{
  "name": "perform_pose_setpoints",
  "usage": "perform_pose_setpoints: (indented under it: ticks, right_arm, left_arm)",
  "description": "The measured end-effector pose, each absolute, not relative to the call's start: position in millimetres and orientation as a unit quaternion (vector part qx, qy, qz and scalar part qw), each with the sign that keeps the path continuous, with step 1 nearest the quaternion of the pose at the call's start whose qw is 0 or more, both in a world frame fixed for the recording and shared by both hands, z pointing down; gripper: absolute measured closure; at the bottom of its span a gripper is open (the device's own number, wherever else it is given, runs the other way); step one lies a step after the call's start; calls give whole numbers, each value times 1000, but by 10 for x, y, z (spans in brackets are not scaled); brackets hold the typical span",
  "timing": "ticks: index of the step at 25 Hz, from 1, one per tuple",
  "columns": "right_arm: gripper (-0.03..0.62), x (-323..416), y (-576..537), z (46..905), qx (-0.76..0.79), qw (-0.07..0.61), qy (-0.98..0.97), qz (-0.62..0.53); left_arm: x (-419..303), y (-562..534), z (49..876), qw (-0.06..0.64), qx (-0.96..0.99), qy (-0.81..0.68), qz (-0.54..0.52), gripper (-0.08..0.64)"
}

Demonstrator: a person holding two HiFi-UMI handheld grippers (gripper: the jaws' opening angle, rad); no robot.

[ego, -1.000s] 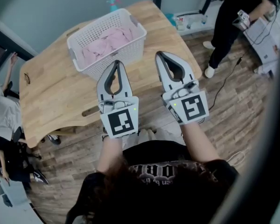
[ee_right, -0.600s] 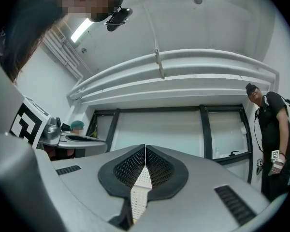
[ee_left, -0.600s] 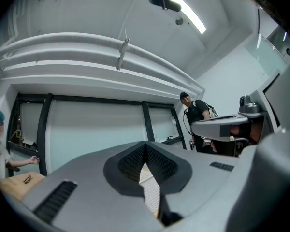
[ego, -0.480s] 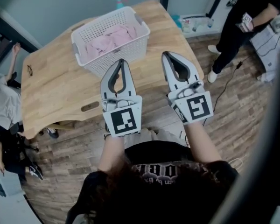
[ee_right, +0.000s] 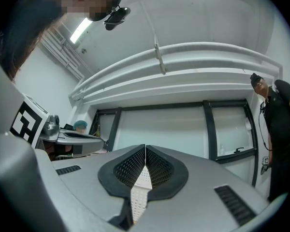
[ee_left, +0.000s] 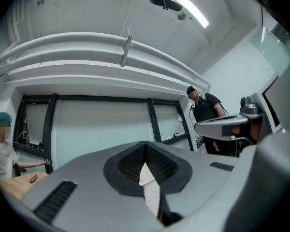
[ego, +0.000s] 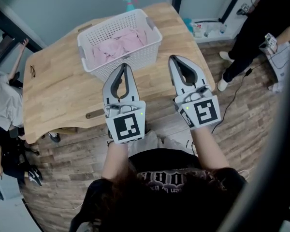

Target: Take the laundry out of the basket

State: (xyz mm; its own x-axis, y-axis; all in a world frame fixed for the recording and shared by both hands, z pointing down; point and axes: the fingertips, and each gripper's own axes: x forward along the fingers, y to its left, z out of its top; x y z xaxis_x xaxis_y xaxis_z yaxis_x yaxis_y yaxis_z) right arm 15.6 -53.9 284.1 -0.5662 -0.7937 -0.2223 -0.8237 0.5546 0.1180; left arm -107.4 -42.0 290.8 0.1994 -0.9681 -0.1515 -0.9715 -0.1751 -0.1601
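A white lattice basket (ego: 135,59) stands on the wooden table (ego: 58,95), with pink laundry (ego: 118,47) heaped inside. Both grippers are held side by side in the air on the near side of the basket, pointing toward it and slightly upward. My left gripper (ego: 123,65) is shut and empty, its tip just in front of the basket's near wall. My right gripper (ego: 173,58) is shut and empty too, to the right of the basket. The left gripper view shows the left gripper (ee_left: 145,144) with pads together against a far wall. The right gripper (ee_right: 145,148) looks the same in its own view.
A blue spray bottle (ego: 131,1) stands behind the basket at the table's far edge. A person in black (ego: 261,28) stands on the wood floor at the right. Another person (ego: 2,105) sits at the left, beyond the table's end. A cable (ego: 234,88) lies on the floor.
The head view has drifted, so basket and table sit a little further right in the picture. Both grippers stay shut and side by side; the right one has shifted slightly.
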Motion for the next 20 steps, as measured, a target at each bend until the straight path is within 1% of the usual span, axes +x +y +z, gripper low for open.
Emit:
perform_pose_setpoints:
  ticks: [12, 20]
  right_arm:
    - [565, -146, -1359, 2799, -475, 64, 871, 106]
    - [565, -247, -1865, 2677, -497, 65, 858, 110]
  left_arm:
    - [-1325, -1320, 2835, 111, -786, 608, 6, 558]
    - [-1631, -1925, 2530, 126, -794, 595, 11, 558]
